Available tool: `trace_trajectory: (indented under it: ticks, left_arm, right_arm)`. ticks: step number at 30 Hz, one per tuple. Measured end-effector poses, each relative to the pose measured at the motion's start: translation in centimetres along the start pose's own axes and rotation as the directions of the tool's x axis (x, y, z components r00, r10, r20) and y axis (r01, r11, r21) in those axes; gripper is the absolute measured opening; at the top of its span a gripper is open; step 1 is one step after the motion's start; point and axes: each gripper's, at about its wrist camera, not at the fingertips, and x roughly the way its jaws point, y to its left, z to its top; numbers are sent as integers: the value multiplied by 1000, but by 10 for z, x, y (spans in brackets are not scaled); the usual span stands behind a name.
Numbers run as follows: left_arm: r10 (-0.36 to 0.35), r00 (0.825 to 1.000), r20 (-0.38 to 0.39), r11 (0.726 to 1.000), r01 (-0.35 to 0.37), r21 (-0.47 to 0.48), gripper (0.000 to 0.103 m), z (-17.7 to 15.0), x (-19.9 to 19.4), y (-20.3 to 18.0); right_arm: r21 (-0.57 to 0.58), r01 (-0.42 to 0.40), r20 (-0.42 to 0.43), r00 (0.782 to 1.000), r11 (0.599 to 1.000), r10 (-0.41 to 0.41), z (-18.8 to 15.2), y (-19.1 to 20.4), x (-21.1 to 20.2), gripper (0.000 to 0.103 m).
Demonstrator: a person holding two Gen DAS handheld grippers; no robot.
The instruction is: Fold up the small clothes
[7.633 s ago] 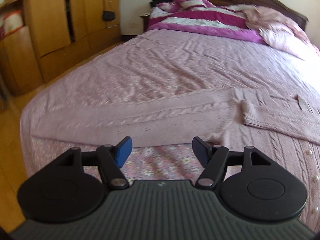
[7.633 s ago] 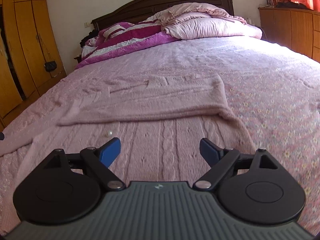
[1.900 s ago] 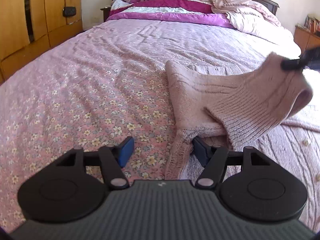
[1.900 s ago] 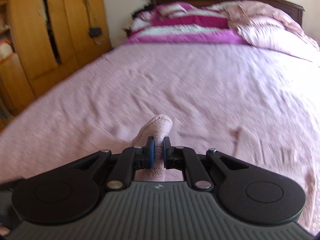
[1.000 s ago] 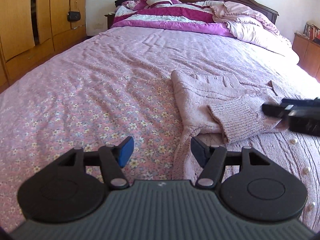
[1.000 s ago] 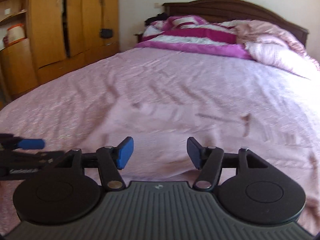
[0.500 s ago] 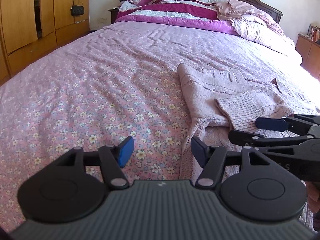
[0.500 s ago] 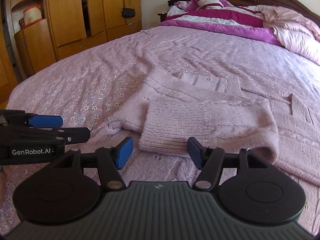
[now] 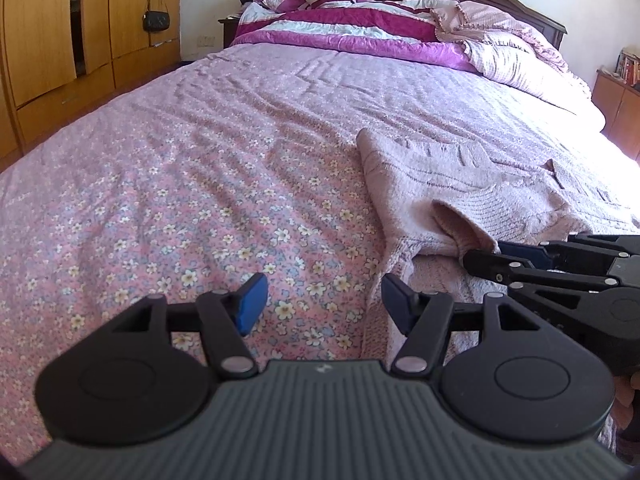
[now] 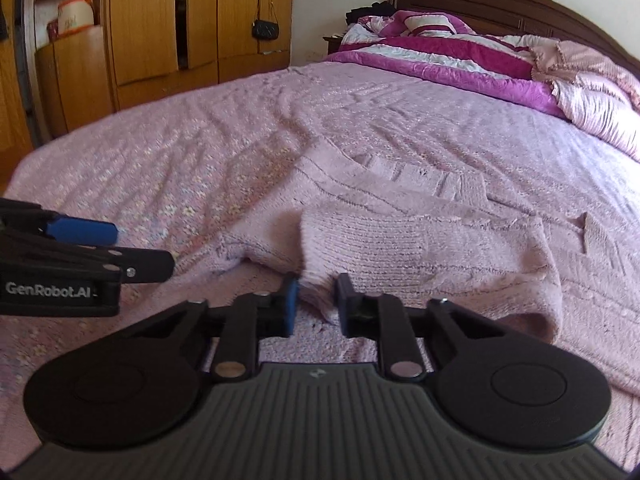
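Observation:
A pale pink knitted cardigan [image 9: 452,184] lies flat on the bed, its left sleeve [image 10: 420,248] folded across the body. My right gripper [image 10: 314,300] has its jaws narrowed around the ribbed cuff [image 10: 316,280] of that sleeve; a gap still shows beside the fabric. It also shows in the left wrist view [image 9: 496,254], right beside the cuff opening [image 9: 456,228]. My left gripper [image 9: 322,302] is open and empty, low over the bedspread at the cardigan's left edge. It appears at the left in the right wrist view [image 10: 120,248].
The bed has a pink floral bedspread [image 9: 180,208]. A purple and white quilt [image 9: 348,32] and pink pillows [image 9: 516,56] are piled at the dark headboard. Wooden wardrobes [image 10: 160,24] stand along the left wall, a small black bag [image 10: 265,30] hanging on a door.
My right gripper let the sleeve down on the cardigan, opened, then came low to the cuff and narrowed its jaws around it. My left gripper stayed open and nearly still.

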Motion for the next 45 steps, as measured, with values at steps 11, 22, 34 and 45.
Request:
trace_trajectory:
  ticks: [11,22,34,45]
  left_arm:
    - [-42,999,30,998,41,48,65,15,-2,-18]
    - [-77,995,62,993,71,94,65,36,6,-39]
    - [-97,994,45,980,88,179,65,40,34,-68]
    - [-71,997,16,975,66,211,65,40,57,-81]
  right_arm:
    - [191,-63,51,997,979,55,14,-38,-30,8]
    - [354,-57,178,984,934,-8,34,-102,-94,7]
    - [489,122,223,940,864,-259,14,-187,-154,7]
    - [617,311,39,905,723,-423,-38,-257,-135,8]
